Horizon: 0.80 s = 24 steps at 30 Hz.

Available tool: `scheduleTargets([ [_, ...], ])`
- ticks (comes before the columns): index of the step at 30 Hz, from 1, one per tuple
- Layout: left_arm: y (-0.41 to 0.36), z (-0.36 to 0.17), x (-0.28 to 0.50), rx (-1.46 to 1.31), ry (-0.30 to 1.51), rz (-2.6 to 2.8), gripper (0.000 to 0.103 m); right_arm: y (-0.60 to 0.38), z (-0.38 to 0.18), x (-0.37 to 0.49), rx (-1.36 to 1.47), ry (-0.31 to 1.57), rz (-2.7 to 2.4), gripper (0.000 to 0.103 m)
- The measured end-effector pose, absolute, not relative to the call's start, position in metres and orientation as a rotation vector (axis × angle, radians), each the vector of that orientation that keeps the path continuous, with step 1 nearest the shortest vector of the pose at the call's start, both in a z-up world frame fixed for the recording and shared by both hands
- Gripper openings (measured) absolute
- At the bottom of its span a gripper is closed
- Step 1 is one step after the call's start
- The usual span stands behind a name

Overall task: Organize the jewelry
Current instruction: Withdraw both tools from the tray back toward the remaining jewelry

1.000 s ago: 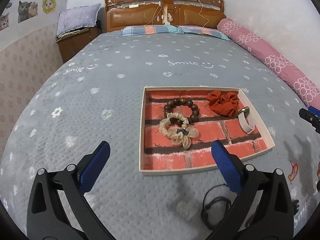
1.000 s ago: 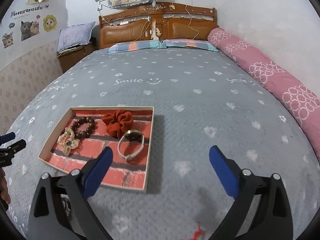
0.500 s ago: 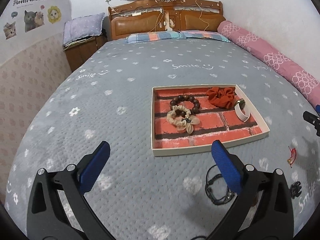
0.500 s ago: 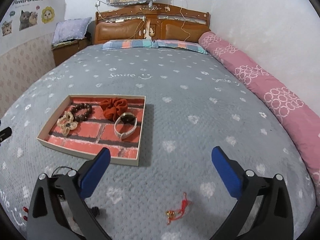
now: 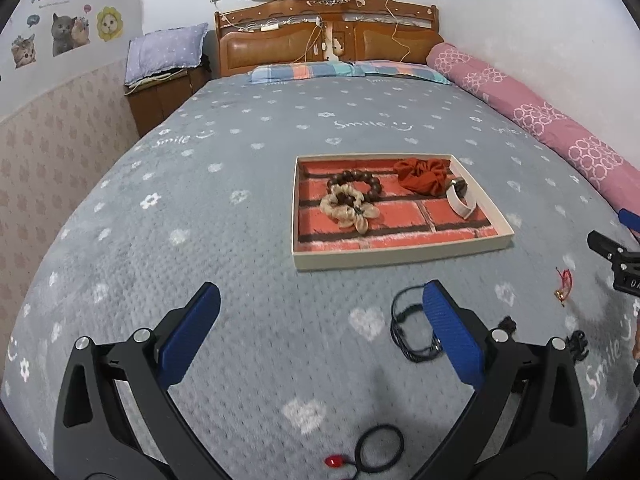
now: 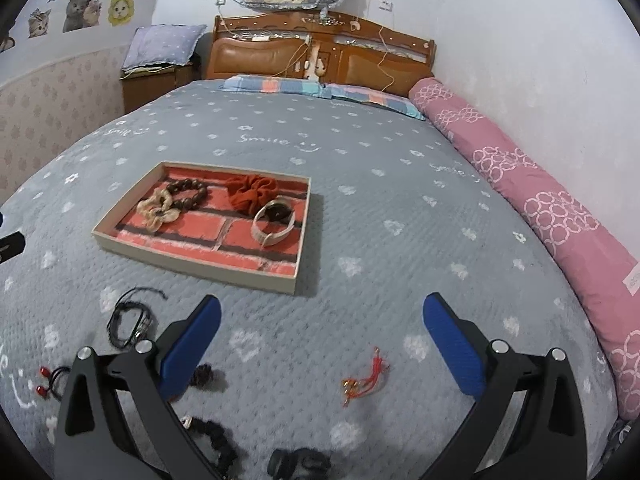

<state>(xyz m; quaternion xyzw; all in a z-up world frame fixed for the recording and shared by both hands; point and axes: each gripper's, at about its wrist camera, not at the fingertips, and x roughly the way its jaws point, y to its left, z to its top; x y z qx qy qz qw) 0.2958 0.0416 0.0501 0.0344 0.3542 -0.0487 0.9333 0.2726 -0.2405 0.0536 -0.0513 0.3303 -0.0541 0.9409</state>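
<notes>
A shallow brick-patterned tray (image 5: 400,258) (image 6: 192,260) lies on the grey bed. It holds a dark bead bracelet (image 5: 374,184) (image 6: 196,192), a beige scrunchie (image 5: 348,210) (image 6: 156,210), a rust scrunchie (image 5: 422,174) (image 6: 252,194) and a white-strapped watch (image 5: 460,200) (image 6: 276,224). Loose on the bedspread near the tray lie a black cord necklace (image 5: 408,332) (image 6: 128,320), a red tasselled charm (image 5: 564,284) (image 6: 364,380), a black hair tie with a red bead (image 5: 376,450) and dark hair pieces (image 6: 216,440). My left gripper (image 5: 320,328) and right gripper (image 6: 322,332) both hang open above the bedspread, holding nothing.
A rolled pink quilt (image 5: 560,128) (image 6: 540,208) runs along the right wall. The wooden headboard (image 5: 328,44) and striped pillows (image 5: 344,71) are at the far end, a nightstand (image 5: 160,96) at the far left. The other gripper's tip shows at the right edge (image 5: 616,256).
Both grippers have pulled back and up from the tray, so it looks farther away. More loose items near the bed's front edge have come into view.
</notes>
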Motion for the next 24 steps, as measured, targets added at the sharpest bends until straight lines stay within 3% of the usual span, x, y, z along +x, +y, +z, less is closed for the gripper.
scheduleTargets([
  [24, 0.039, 0.008, 0.232, 0.055, 0.737, -0.130, 0.098, -0.245, 0.007, 0.218, -0.030, 0.688, -0.077, 0.099],
])
